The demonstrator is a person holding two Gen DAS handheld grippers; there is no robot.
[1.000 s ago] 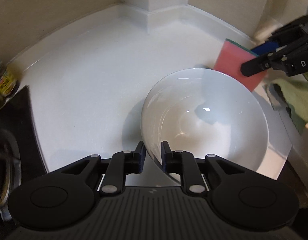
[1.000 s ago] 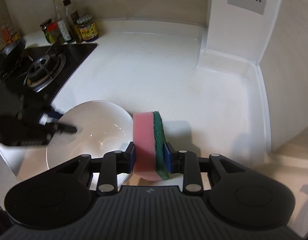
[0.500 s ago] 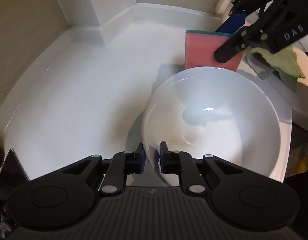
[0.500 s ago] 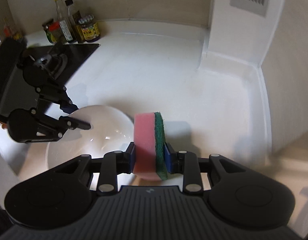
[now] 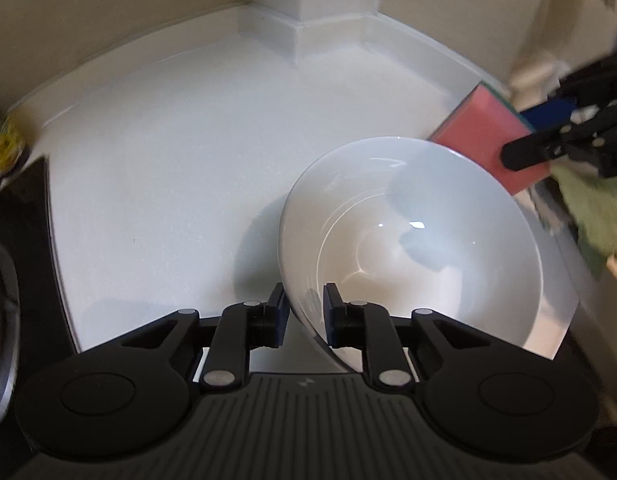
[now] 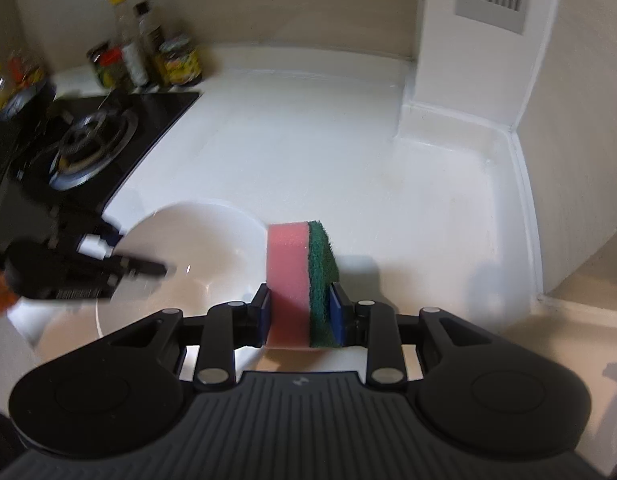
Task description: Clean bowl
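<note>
A white bowl (image 5: 412, 240) is tilted above the white counter (image 5: 168, 168). My left gripper (image 5: 304, 308) is shut on the bowl's near rim, one finger inside and one outside. My right gripper (image 6: 302, 308) is shut on a pink and green sponge (image 6: 298, 280), held upright. In the left wrist view the sponge (image 5: 484, 136) sits just beyond the bowl's far right rim, with the right gripper (image 5: 548, 136) behind it. In the right wrist view the bowl (image 6: 204, 256) lies left of the sponge, with the left gripper (image 6: 104, 252) at its left rim.
A black gas stove (image 6: 92, 148) stands at the left, with bottles and jars (image 6: 148, 60) behind it. A green cloth (image 5: 592, 208) lies at the right by the counter edge. Walls and a column corner (image 6: 460, 80) enclose the back.
The left gripper has swung the bowl back leftwards after a turn to the right. The sponge has stayed just past the bowl's far rim. Both grips are unchanged.
</note>
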